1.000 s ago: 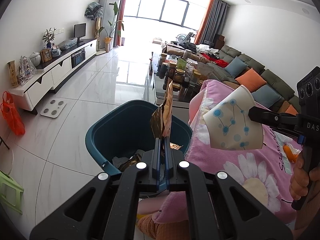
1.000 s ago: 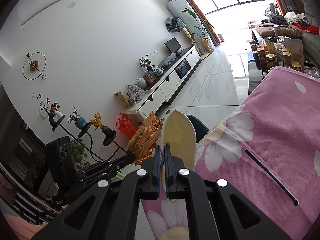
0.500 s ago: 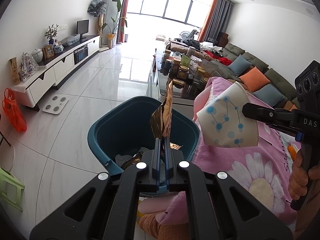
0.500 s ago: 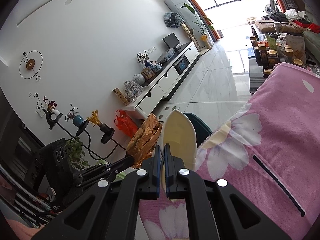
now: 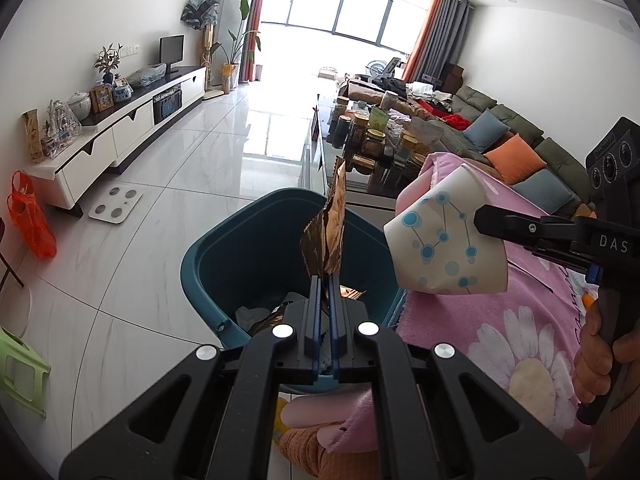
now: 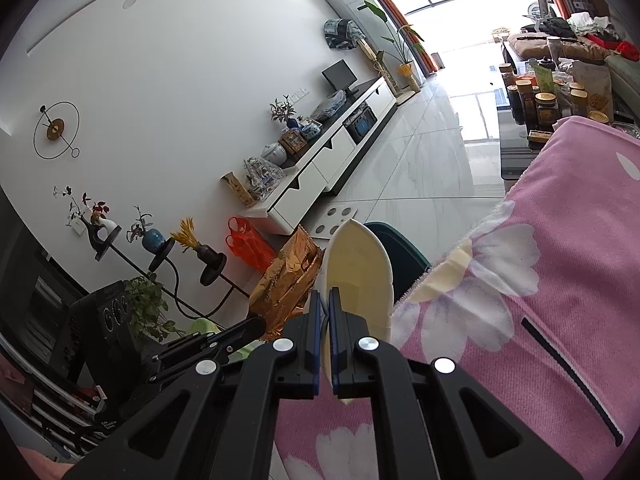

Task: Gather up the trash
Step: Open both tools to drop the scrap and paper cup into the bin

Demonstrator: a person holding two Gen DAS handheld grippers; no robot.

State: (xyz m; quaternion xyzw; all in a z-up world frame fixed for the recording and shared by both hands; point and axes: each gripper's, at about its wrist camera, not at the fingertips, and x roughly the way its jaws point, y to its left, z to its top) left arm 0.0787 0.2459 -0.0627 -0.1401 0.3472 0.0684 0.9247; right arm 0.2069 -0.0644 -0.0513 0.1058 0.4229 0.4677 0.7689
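Observation:
My left gripper [image 5: 325,280] is shut on a crumpled gold foil wrapper [image 5: 327,229], which stands upright above the teal bin [image 5: 224,256]. Papers and wrappers lie in the bottom of the bin. My right gripper [image 6: 325,296] is shut on a flattened white paper cup [image 6: 358,268]. In the left wrist view the cup [image 5: 448,246] shows blue dots and lines and hangs beside the bin's right rim, over the pink blanket's edge. In the right wrist view the foil wrapper [image 6: 286,280] sits just left of the cup, held by the left gripper [image 6: 256,326].
A pink floral blanket [image 5: 516,320] covers the surface right of the bin. Beyond it stand a glass table with jars [image 5: 372,140] and a sofa with cushions [image 5: 516,152]. A white TV cabinet [image 5: 116,132], an orange bag [image 5: 30,220] and a scale [image 5: 116,204] line the left floor.
The paper cup in my right gripper has shifted left toward the bin's rim. The foil wrapper stays held above the bin.

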